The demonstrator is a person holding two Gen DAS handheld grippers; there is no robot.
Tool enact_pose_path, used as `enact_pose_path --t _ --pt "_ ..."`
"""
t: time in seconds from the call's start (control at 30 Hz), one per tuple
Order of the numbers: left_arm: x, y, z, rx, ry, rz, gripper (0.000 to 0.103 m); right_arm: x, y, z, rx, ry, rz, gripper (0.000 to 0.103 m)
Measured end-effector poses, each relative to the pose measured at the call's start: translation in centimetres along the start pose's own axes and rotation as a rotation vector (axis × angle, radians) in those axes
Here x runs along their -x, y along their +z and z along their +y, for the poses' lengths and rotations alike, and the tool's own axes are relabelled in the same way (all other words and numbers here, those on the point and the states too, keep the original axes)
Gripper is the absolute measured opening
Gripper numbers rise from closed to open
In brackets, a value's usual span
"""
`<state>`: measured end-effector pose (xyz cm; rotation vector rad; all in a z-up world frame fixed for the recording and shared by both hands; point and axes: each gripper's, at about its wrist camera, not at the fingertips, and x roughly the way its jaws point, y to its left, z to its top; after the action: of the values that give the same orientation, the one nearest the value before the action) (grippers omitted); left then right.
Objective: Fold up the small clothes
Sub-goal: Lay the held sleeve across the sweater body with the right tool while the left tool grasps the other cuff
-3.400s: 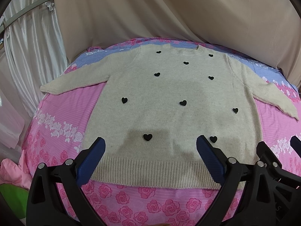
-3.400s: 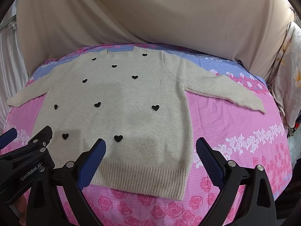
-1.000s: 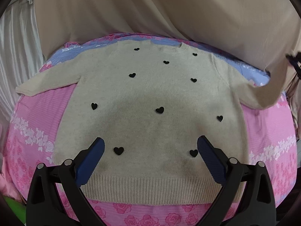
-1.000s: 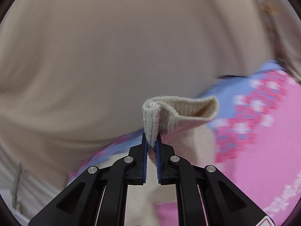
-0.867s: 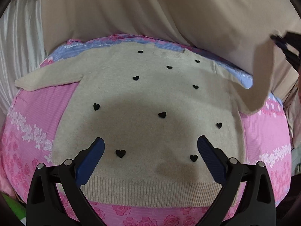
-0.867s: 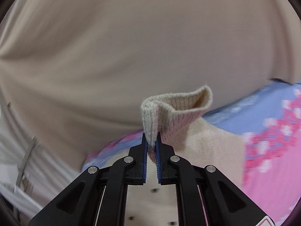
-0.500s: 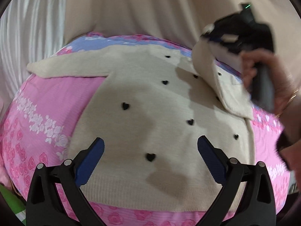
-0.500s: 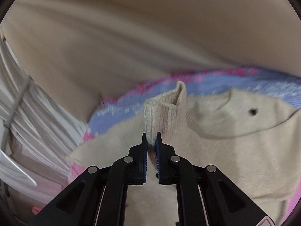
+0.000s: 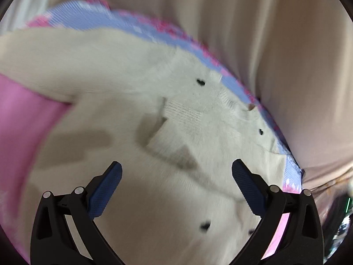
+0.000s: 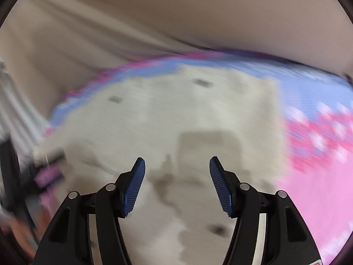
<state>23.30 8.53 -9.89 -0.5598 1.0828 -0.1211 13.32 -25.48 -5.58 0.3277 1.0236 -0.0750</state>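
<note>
A beige knit sweater (image 9: 106,145) with small black hearts lies on the bed. Its right sleeve (image 9: 198,128) is folded across the chest, with the ribbed cuff (image 9: 176,110) near the middle. The left sleeve (image 9: 44,61) still stretches out to the left. My left gripper (image 9: 176,176) is open and empty, hovering over the sweater's body. My right gripper (image 10: 177,174) is open and empty above the sweater (image 10: 176,114); that view is blurred by motion.
The bed has a pink floral sheet (image 9: 19,119) with a blue striped band (image 9: 92,19) at the far edge. A tan curtain (image 9: 275,44) hangs behind the bed. Pink sheet (image 10: 320,176) shows at the right of the sweater in the right wrist view.
My right gripper carried the right sleeve across the chest, let it go and opened. My left gripper moved forward and closer to the sweater's upper part.
</note>
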Motion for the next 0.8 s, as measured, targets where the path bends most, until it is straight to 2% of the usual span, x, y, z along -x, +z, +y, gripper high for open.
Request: enact_pose_path --t 0.03,0.1,0.13,0.17,0.2,0.23,0.27,0.37,0.43,0.5,0.53,0.57,0.6,0.67,0.8 --pt "-1.5 0.5 -0.1 0.015 -0.007 0.029 0.096 0.3 -0.7 -1.8 -0.019 -0.041 0.013 0.060" --pt "-4.2 1.3 0.0 0.074 -0.039 0.065 0.064 0.5 -2.0 -4.9 -0.080 -0.092 0.032 0.060" --pt "-4.4 1.4 -0.2 0.082 -0.020 0.040 0.058 0.6 -2.5 -6.3 -0.111 -0.112 0.034 0.060" --pt "-4.5 1.5 -0.6 0.073 -0.030 0.022 0.030 0.7 -2.9 -7.4 -0.128 -0.127 0.033 0.060" --pt "-4.6 1.9 -1.0 0.061 -0.083 0.030 0.011 0.6 -3.1 -8.3 -0.141 -0.143 0.031 0.060" --pt "-4.7 2.5 -1.3 0.058 -0.116 0.035 0.011 0.4 -3.3 -9.1 -0.149 -0.149 0.033 0.060" --pt "-4.0 3.1 -1.9 0.039 -0.128 0.007 0.011 0.1 -3.4 -9.8 -0.153 -0.152 0.034 0.060" --pt "-1.5 5.4 -4.3 -0.086 -0.127 -0.088 0.010 -1.6 -3.0 -9.6 -0.140 -0.155 0.026 0.060" --pt "-0.3 7.0 -5.1 -0.121 -0.119 -0.126 0.011 -2.3 -2.5 -9.4 -0.129 -0.151 0.024 0.060" --pt "-0.2 8.4 -5.0 -0.131 -0.083 -0.145 0.011 -3.5 -2.0 -8.7 -0.105 -0.165 0.019 0.055" --pt "-0.4 8.8 -4.4 -0.129 -0.042 -0.158 0.011 -4.0 -1.7 -8.9 -0.103 -0.179 0.017 0.044" --pt "-0.9 9.2 -3.5 -0.119 -0.007 -0.158 0.011 -4.3 -1.4 -8.9 -0.118 -0.173 0.015 0.033" --pt "-1.6 9.2 -2.9 -0.109 0.014 -0.143 0.011 -4.7 -1.1 -9.4 -0.153 -0.144 0.018 0.032" --pt "-4.0 9.0 -1.3 -0.086 0.037 -0.060 0.011 -5.5 -0.9 -10.0 -0.189 -0.124 0.025 0.017" --pt "-6.6 7.2 -0.5 -0.119 0.093 -0.011 0.014 -5.5 -1.3 -10.5 -0.204 -0.125 0.004 0.016"
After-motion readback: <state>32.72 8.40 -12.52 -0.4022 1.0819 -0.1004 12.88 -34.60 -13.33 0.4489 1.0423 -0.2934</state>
